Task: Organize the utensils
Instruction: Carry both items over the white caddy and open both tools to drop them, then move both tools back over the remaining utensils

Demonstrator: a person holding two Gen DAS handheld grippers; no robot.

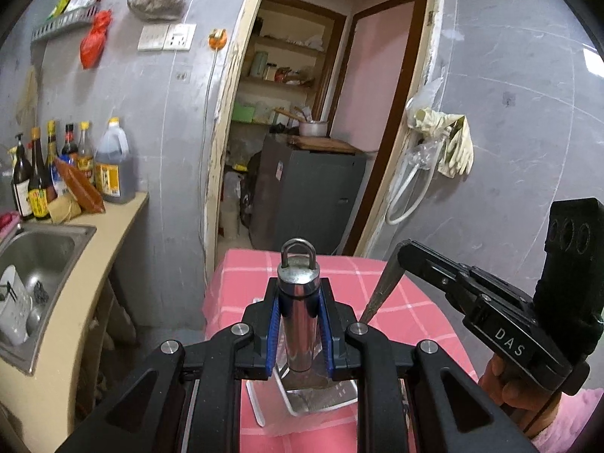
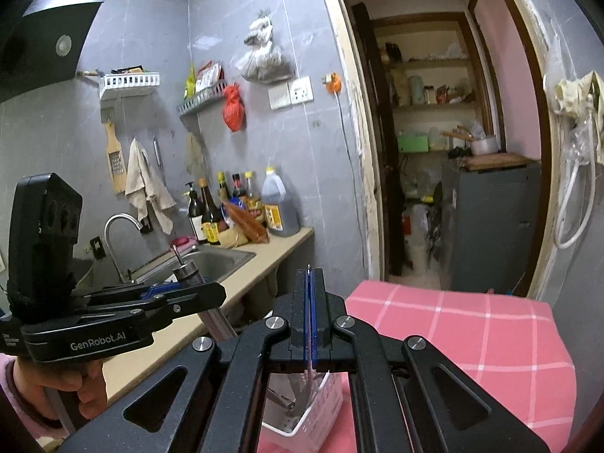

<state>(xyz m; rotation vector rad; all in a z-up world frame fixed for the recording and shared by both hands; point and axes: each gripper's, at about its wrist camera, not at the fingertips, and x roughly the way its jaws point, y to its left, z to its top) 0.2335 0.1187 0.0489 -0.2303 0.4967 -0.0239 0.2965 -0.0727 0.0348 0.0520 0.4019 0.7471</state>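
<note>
My left gripper (image 1: 298,294) is shut on the steel handle of a utensil (image 1: 298,302) with a hanging loop on top; its wide blade end reaches down into a white utensil basket (image 1: 321,400) on the pink checked table. My right gripper (image 2: 309,283) is shut on a thin flat metal utensil (image 2: 308,373) whose lower end hangs into the same white basket (image 2: 313,415). In the left wrist view the right gripper (image 1: 406,249) holds that thin utensil (image 1: 381,287) pointing down. In the right wrist view the left gripper (image 2: 196,288) sits to the left with the steel handle (image 2: 187,271).
The pink checked tablecloth (image 2: 472,332) covers the table to the right. A counter with a steel sink (image 1: 34,256), sauce bottles (image 1: 75,166) and a faucet (image 2: 117,226) lies left. An open doorway with a grey cabinet (image 1: 305,192) is ahead. Gloves (image 1: 449,139) hang on the right wall.
</note>
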